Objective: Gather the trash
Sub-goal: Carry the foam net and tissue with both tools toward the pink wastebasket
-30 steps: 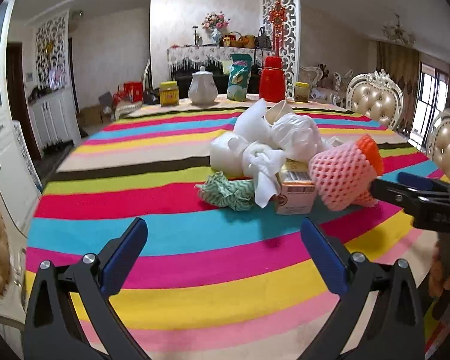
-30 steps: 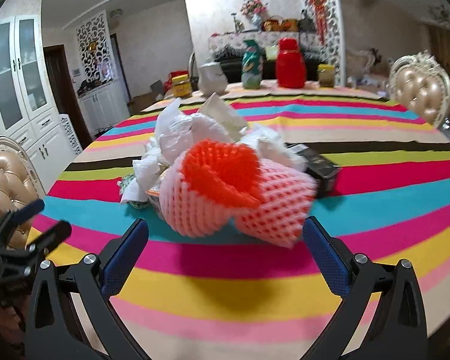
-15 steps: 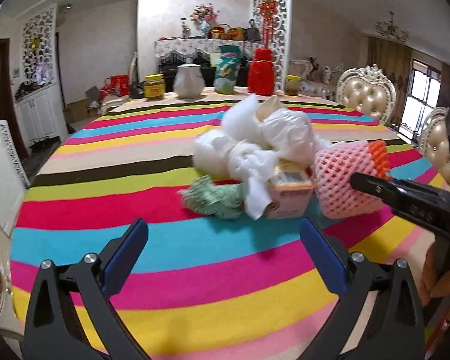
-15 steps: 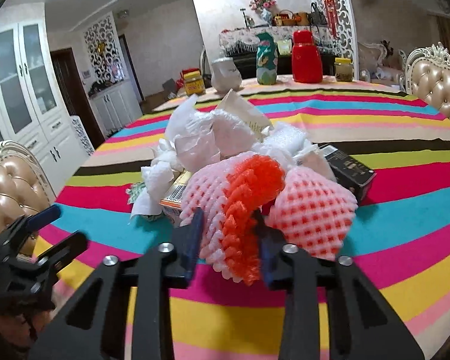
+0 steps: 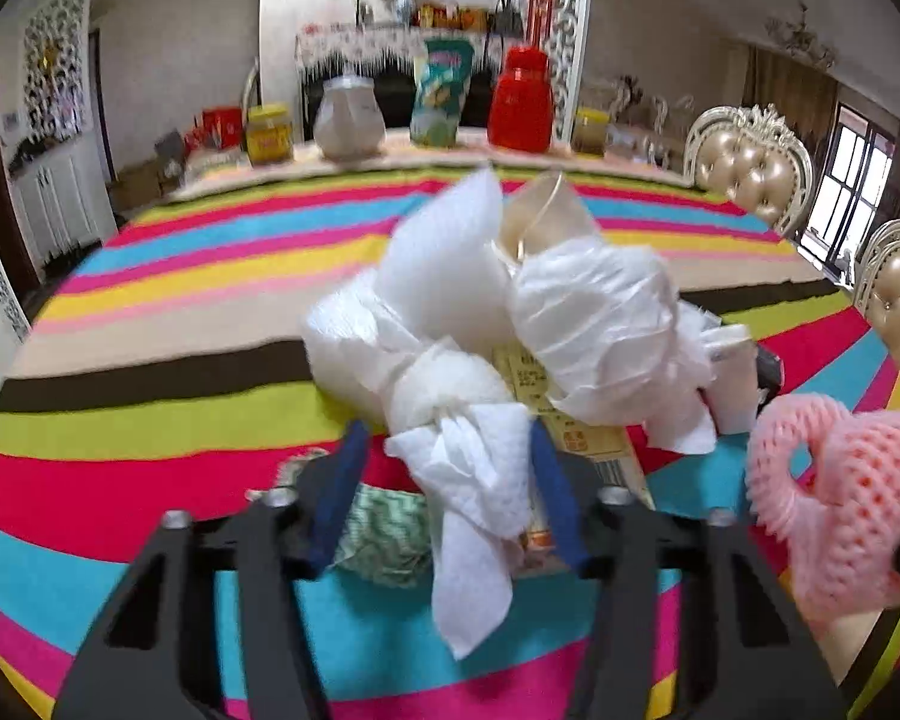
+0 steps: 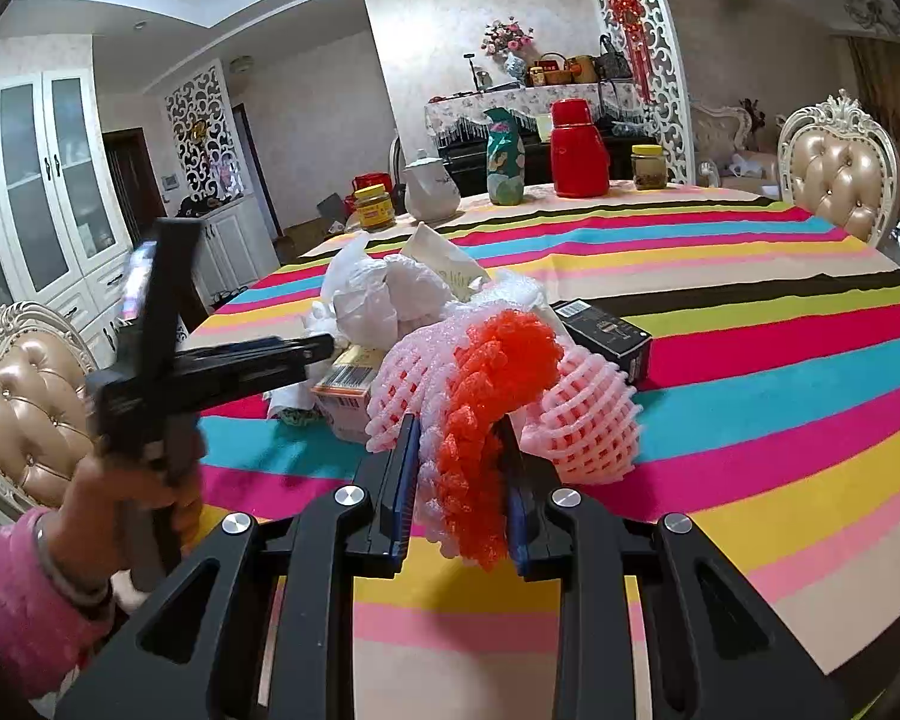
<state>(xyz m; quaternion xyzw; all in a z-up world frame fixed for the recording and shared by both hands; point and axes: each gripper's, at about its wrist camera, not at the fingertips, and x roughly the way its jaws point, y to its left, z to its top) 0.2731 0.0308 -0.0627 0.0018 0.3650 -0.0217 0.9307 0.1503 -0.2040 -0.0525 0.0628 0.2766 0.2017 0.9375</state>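
Note:
A trash pile lies mid-table on the striped cloth (image 5: 150, 420): white paper wads, a white plastic bag (image 5: 594, 318), a green patterned wad (image 5: 384, 528), a yellow carton (image 5: 594, 450) and a black box (image 6: 612, 330). My left gripper (image 5: 447, 429) straddles a knotted white paper towel (image 5: 468, 480). Its jaws are closing, and a gap still shows at the left pad. My right gripper (image 6: 457, 423) is shut on a pink and orange foam net (image 6: 486, 396), squeezed between its pads. The net (image 5: 840, 480) hangs at the right in the left wrist view.
A yellow jar (image 5: 268, 135), white teapot (image 5: 348, 120), green bag (image 5: 441, 93), red thermos (image 5: 521, 99) and another jar (image 6: 649, 167) line the far edge. Padded chairs (image 6: 837, 177) stand around the table. A hand in a pink sleeve (image 6: 6, 588) holds the left gripper.
The left gripper has moved forward into the pile and its jaws have narrowed around the paper towel. The right gripper has shut on the foam net and drawn it away from the pile.

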